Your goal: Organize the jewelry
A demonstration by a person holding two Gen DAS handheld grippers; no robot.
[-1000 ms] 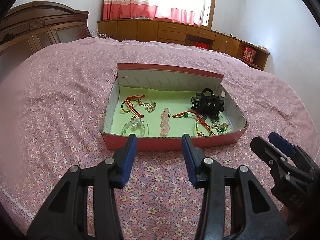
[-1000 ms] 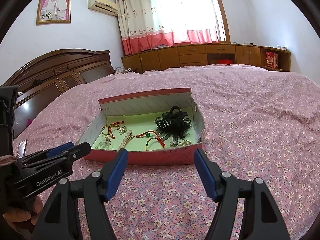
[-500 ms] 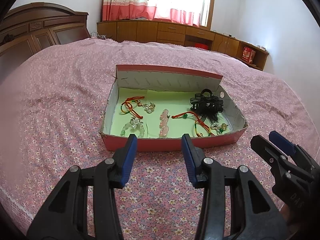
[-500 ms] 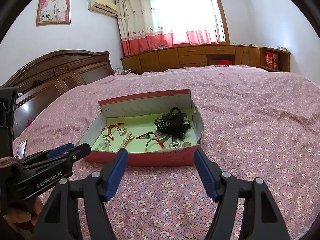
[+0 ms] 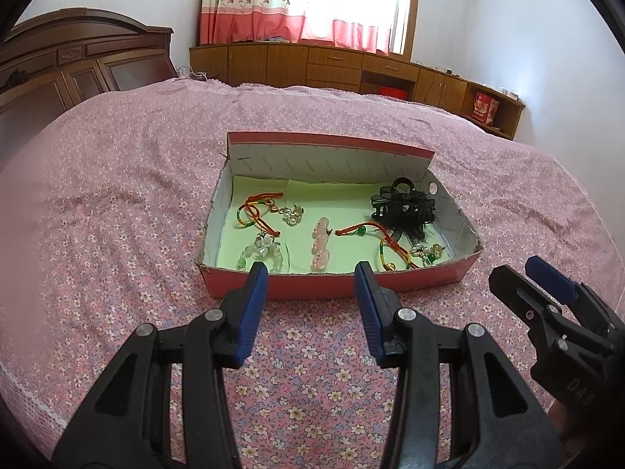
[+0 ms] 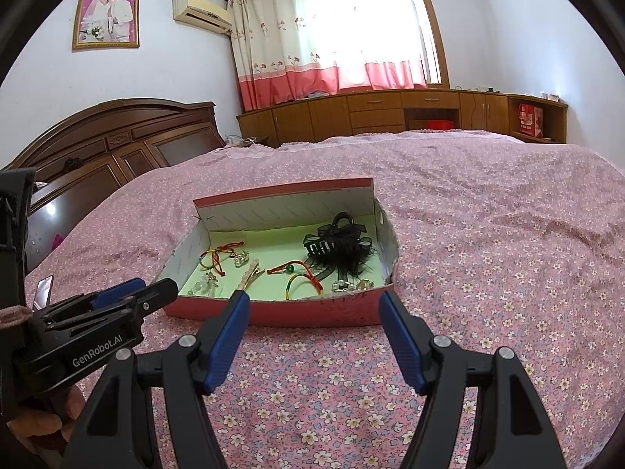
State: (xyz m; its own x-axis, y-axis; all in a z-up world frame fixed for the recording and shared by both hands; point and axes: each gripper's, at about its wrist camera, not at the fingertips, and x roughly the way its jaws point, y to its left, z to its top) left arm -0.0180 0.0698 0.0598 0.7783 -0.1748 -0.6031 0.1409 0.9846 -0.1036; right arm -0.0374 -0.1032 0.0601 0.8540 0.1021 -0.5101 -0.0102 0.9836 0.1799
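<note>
A shallow red cardboard box (image 5: pixel 332 287) (image 6: pixel 312 312) with a green lining lies on the pink floral bedspread. Inside it are a black feathered hair claw (image 5: pixel 404 207) (image 6: pixel 338 244), red cord bracelets (image 5: pixel 256 209) (image 6: pixel 216 258), a pink hair clip (image 5: pixel 320 240), pearl earrings (image 5: pixel 293 215) and a pale bead bracelet (image 5: pixel 259 252). My left gripper (image 5: pixel 310 273) hovers open just in front of the box's near wall, nothing between its blue pads. To its right, my right gripper (image 6: pixel 314 301) is open and empty too, also short of the box.
The bedspread (image 5: pixel 117 203) stretches wide around the box. A dark wooden headboard (image 6: pixel 117 136) stands at the left, low wooden cabinets (image 6: pixel 390 111) under a curtained window at the back. A hand (image 6: pixel 35 422) holds the left gripper at the lower left of the right wrist view.
</note>
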